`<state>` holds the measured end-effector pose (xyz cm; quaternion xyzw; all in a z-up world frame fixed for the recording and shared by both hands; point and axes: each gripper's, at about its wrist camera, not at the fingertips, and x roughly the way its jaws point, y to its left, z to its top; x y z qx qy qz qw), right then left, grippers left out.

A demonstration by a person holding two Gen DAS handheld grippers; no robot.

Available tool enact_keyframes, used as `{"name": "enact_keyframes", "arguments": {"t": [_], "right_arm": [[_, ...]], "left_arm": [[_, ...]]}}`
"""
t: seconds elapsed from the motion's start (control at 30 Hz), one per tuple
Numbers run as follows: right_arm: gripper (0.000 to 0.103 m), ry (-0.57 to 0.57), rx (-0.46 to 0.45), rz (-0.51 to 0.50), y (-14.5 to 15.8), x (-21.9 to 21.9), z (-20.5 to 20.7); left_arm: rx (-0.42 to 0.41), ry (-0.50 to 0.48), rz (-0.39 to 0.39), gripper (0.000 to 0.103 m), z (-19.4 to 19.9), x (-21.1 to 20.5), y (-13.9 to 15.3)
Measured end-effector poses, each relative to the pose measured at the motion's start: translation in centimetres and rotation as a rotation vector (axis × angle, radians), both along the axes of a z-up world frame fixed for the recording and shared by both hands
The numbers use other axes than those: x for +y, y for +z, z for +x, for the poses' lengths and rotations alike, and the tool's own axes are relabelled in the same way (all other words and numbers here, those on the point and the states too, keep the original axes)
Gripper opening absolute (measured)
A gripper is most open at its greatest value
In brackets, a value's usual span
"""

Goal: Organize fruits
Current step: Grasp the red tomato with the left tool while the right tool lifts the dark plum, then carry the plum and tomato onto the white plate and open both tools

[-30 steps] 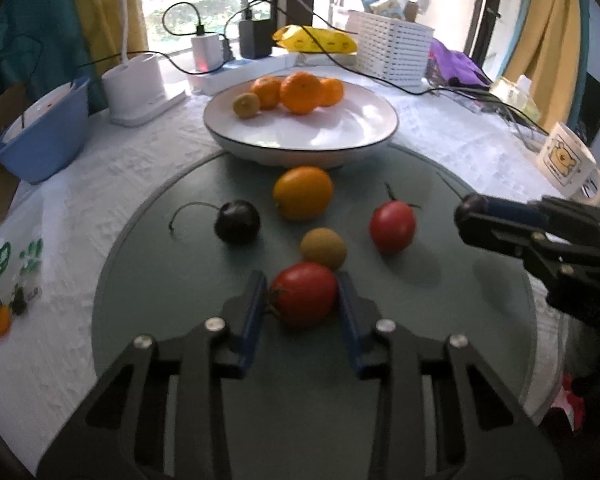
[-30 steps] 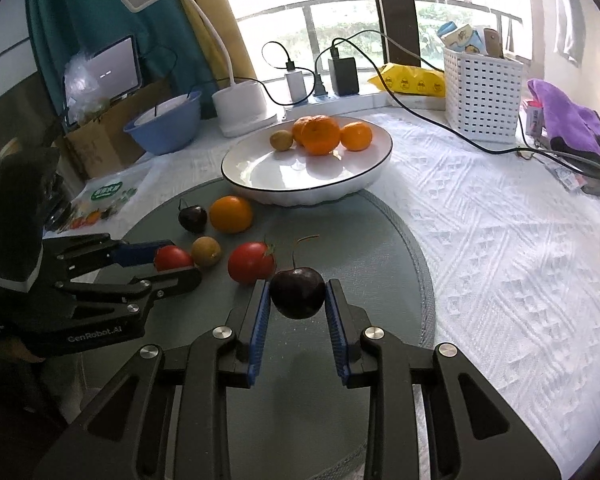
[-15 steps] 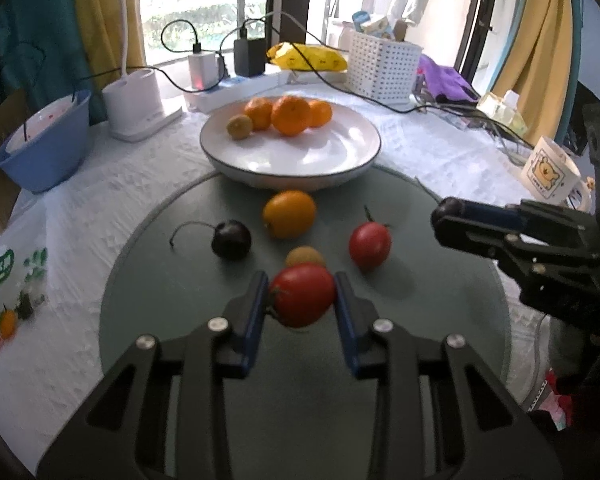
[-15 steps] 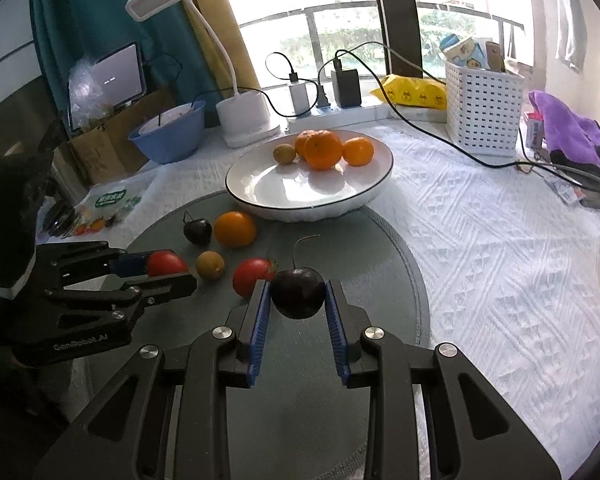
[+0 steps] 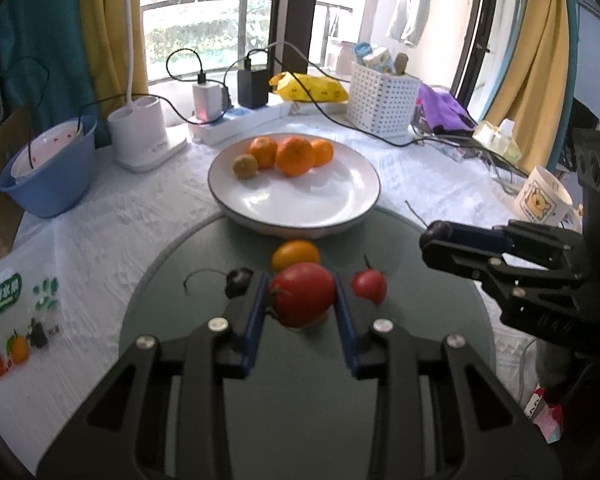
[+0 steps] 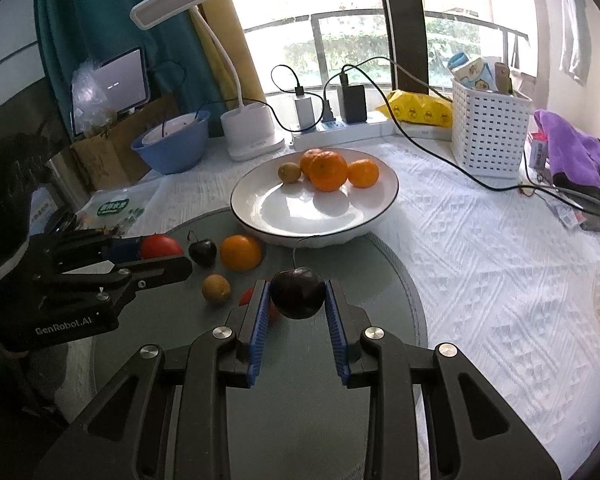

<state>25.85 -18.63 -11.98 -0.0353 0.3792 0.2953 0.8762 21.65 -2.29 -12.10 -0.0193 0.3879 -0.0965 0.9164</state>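
Observation:
My left gripper (image 5: 301, 294) is shut on a red tomato (image 5: 303, 293), held above the grey round mat (image 5: 300, 400). My right gripper (image 6: 297, 295) is shut on a dark plum (image 6: 298, 294) with a thin stem, also lifted off the mat. On the mat lie an orange (image 6: 241, 252), a second dark plum (image 6: 203, 251), a small brown fruit (image 6: 216, 288) and a smaller tomato (image 5: 369, 286). Behind them a white plate (image 6: 300, 212) holds three oranges (image 6: 329, 171) and a small brown fruit (image 6: 289, 171).
A blue bowl (image 5: 48, 168), a white lamp base (image 5: 142, 136), a power strip with chargers and cables (image 5: 236, 120), a white basket (image 6: 488, 132), a mug (image 5: 542, 200) and a purple cloth (image 6: 572, 152) ring the plate. A printed bag (image 5: 8, 328) lies at the left.
My left gripper has risen with the tomato, lifting it off the mat, so the small brown fruit is now hidden behind it. The right gripper has kept still with its plum.

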Motion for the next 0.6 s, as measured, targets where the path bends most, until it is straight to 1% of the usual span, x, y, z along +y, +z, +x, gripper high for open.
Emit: {"name": "enact_keyframes", "arguments": {"t": [0.27, 0.6], "right_arm": [[0.03, 0.01, -0.01, 0.002, 0.6, 0.4, 1.5], [0.03, 0.013, 0.001, 0.004, 0.5, 0.8, 4.1]], "left_arm": [[-0.017, -0.001, -0.023, 0.034, 1.8, 0.5, 0.7], [-0.017, -0.01, -0.035, 0.034, 4.6, 0.5, 0.8]]}}
